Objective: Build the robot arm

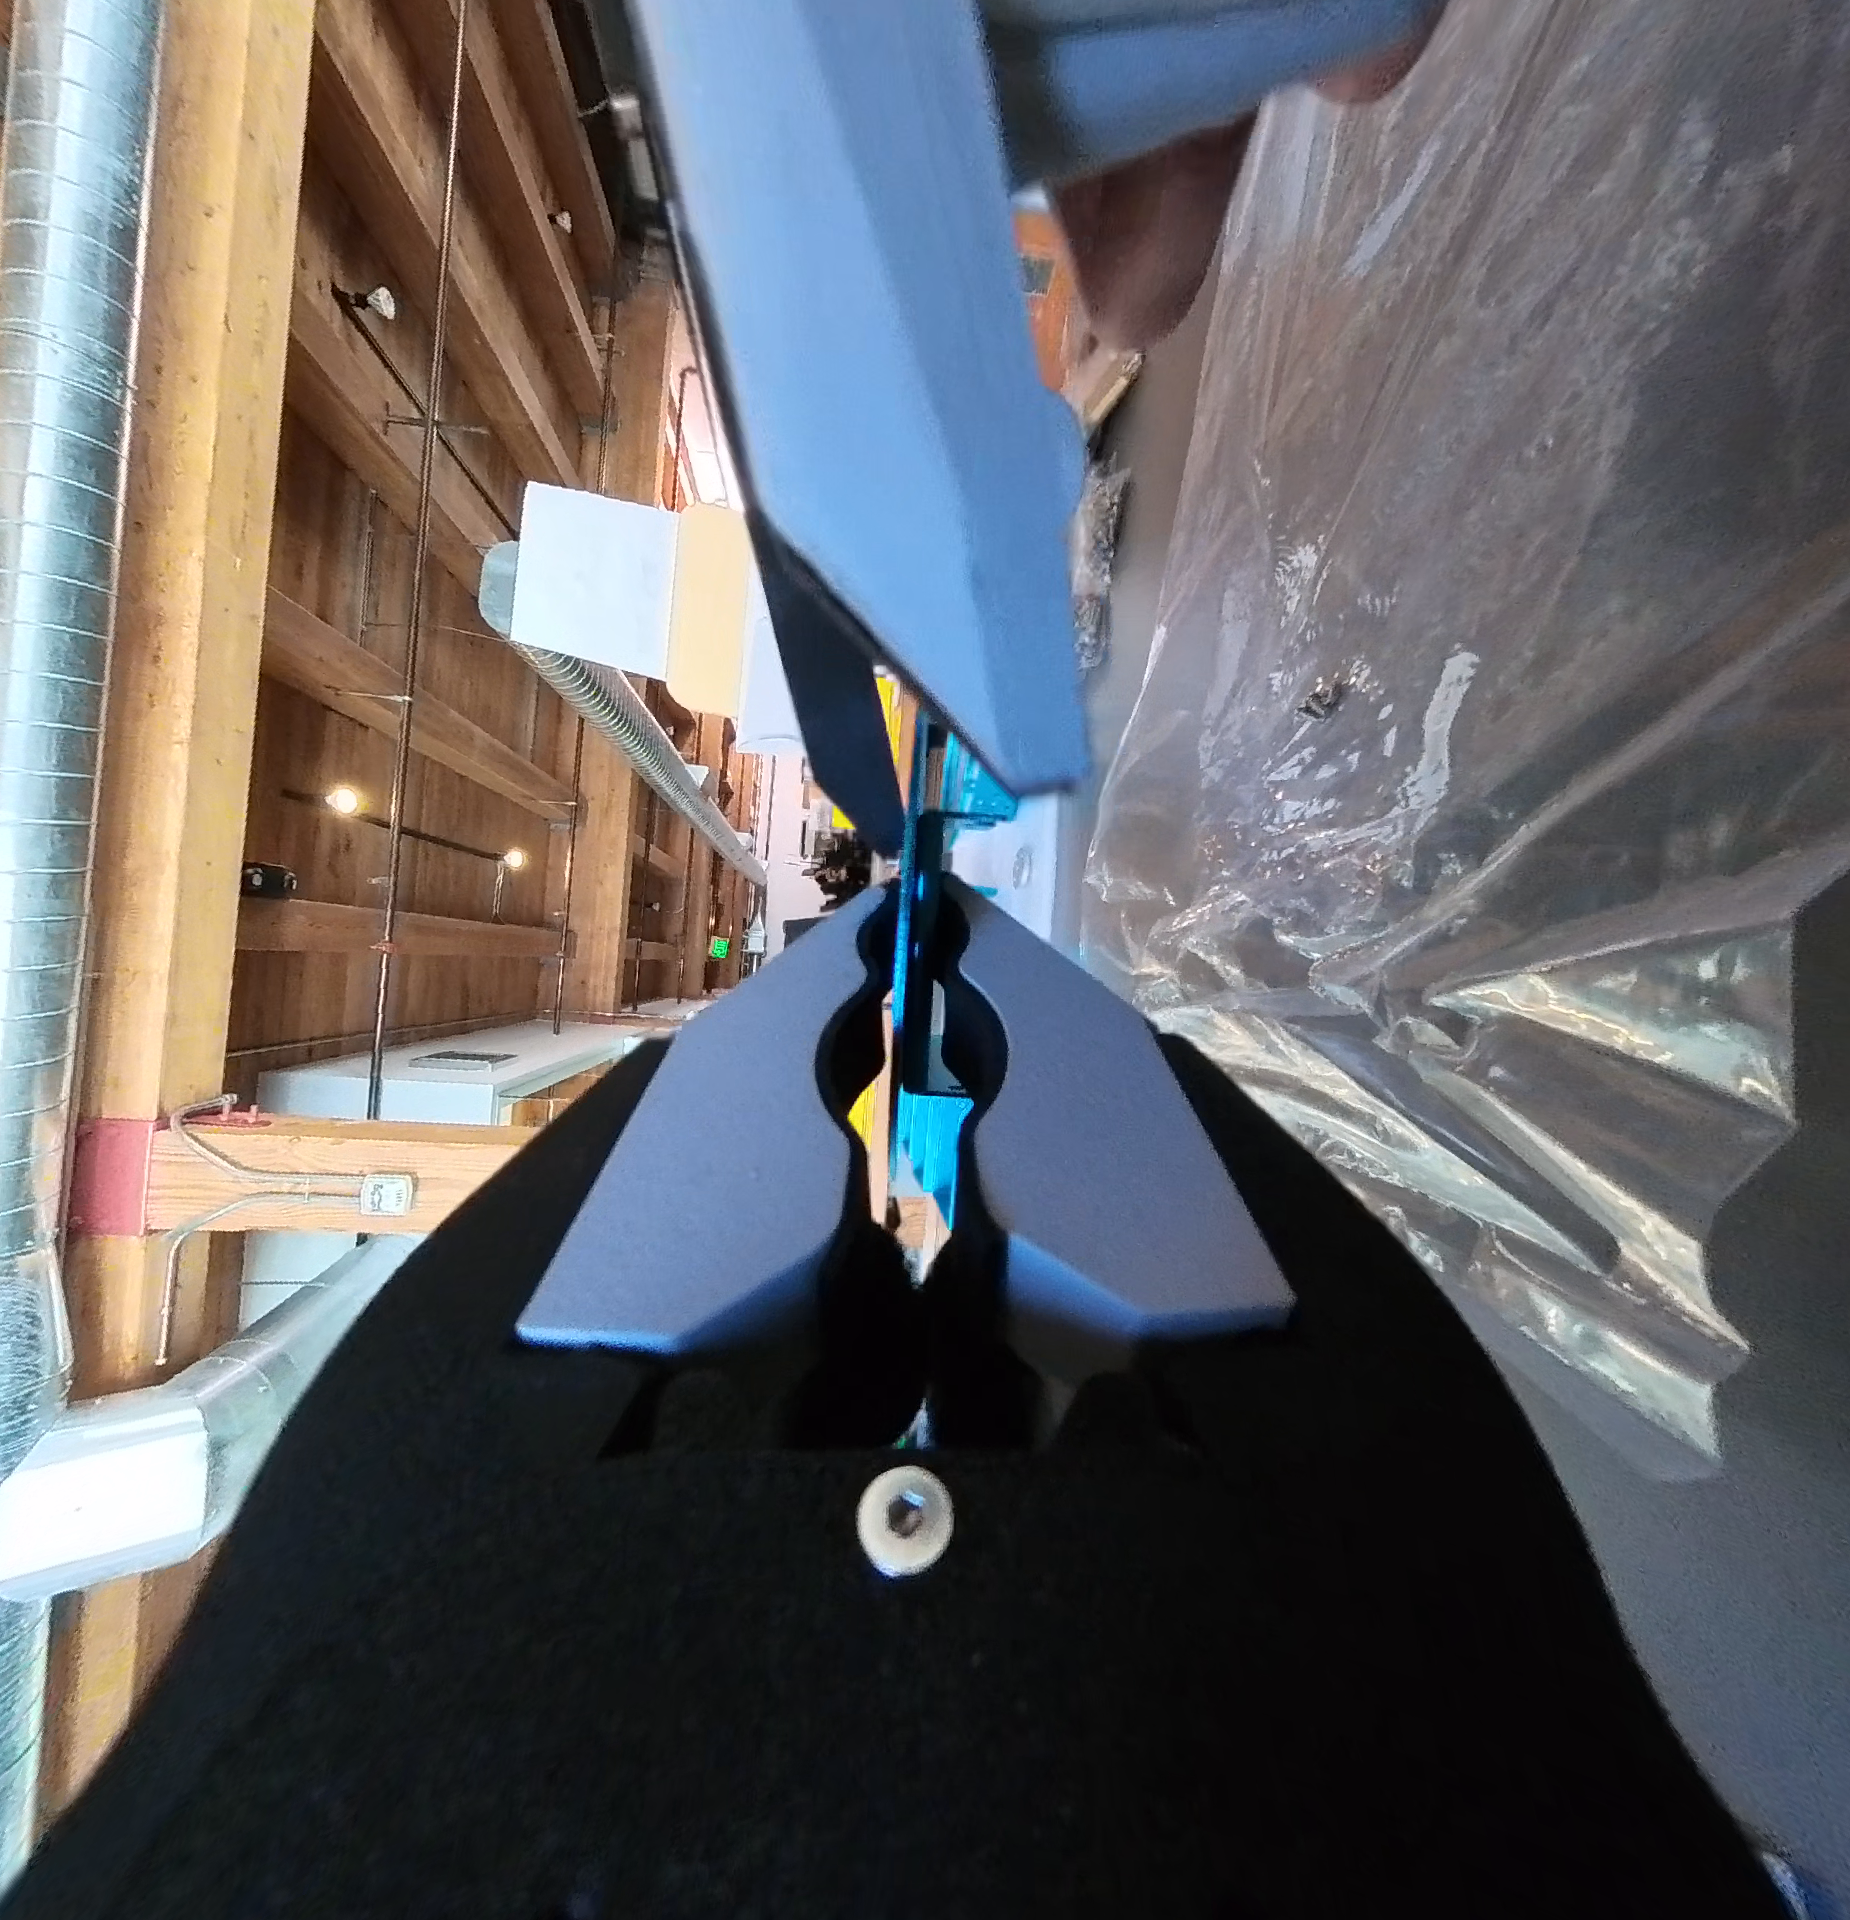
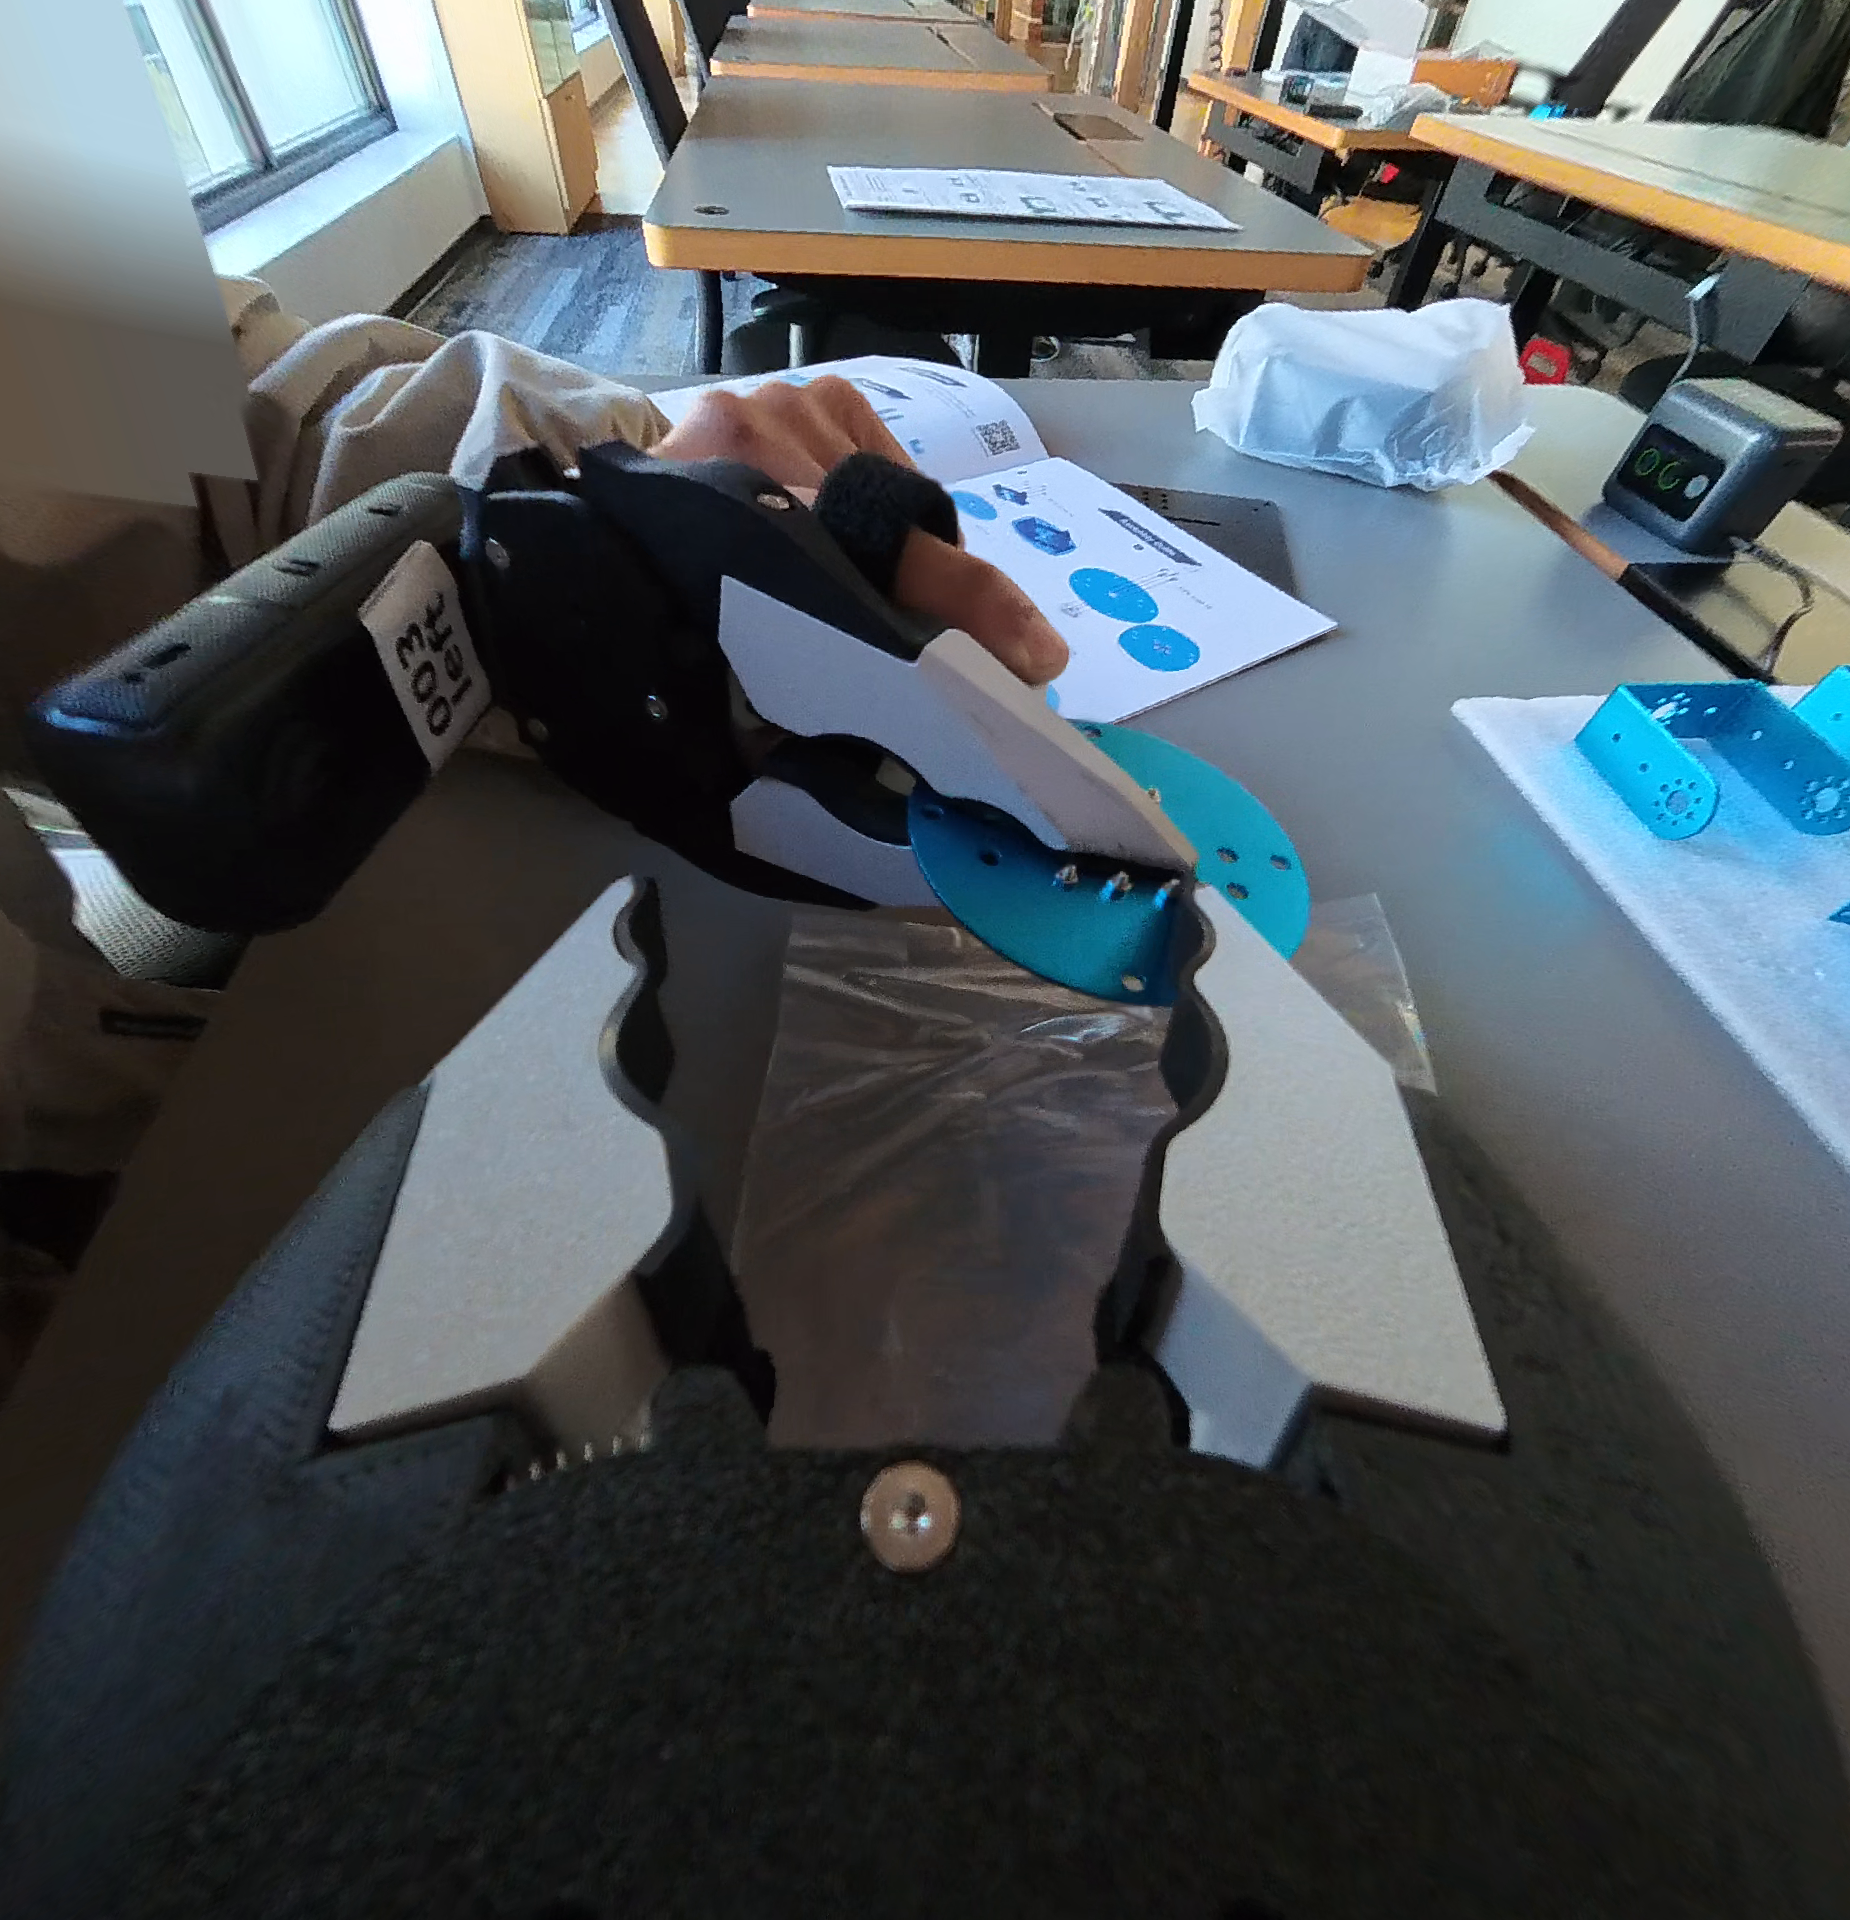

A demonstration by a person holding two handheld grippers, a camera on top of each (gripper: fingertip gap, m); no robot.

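Observation:
My left gripper [image 2: 1108,862], held in a person's hand, is shut on a round blue metal disc [image 2: 1014,935] with holes and a few small screws standing in it. It holds the disc tilted just above the grey table [image 2: 1472,644]. In the left wrist view the disc [image 1: 916,997] shows edge-on between the closed tips of the left gripper [image 1: 916,894]. My right gripper [image 2: 916,914] is open wide and empty over a clear plastic bag [image 2: 952,1091]. Its right fingertip [image 2: 1196,925] is at the disc's near edge. One of its fingers [image 1: 900,416] fills the top of the left wrist view.
An open instruction booklet [image 2: 1160,582] lies behind the disc. A white foam tray [image 2: 1627,883] at the right holds blue metal brackets [image 2: 1721,758]. A white plastic bundle [image 2: 1368,395] and a small grey device [image 2: 1721,468] stand at the far right. More tables stand beyond.

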